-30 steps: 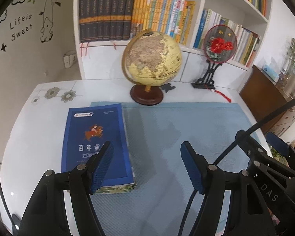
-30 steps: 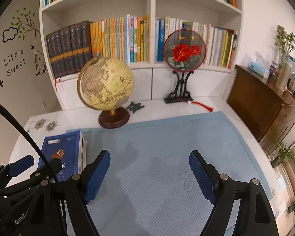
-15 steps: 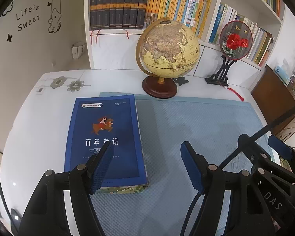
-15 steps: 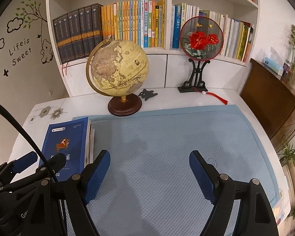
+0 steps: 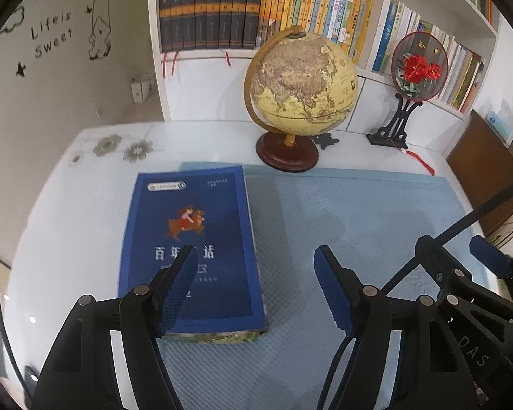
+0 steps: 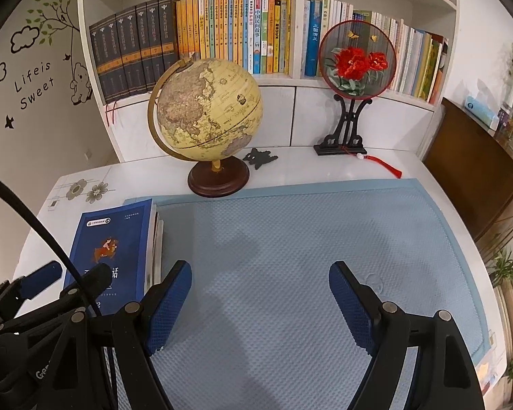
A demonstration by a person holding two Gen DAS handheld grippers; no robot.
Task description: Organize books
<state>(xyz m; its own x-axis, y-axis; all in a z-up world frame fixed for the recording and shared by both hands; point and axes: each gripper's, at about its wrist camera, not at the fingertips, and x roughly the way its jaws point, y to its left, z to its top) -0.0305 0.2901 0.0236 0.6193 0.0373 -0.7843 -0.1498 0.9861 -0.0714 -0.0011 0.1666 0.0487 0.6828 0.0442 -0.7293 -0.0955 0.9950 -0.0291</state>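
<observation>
You see: mat [image 6: 307, 256] – woven cloth, textured | desk [image 5: 68, 225] – glossy, smooth | book cover [image 5: 191, 232] – matt paper | globe base [image 6: 219, 179] – polished wood

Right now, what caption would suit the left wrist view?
Open left gripper poised over a blue book on the desk mat, globe behind.

Blue book [image 5: 191, 235] flat atop stack, mat's left edge.

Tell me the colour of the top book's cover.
Dark blue book, seen best in the left wrist view.
</observation>
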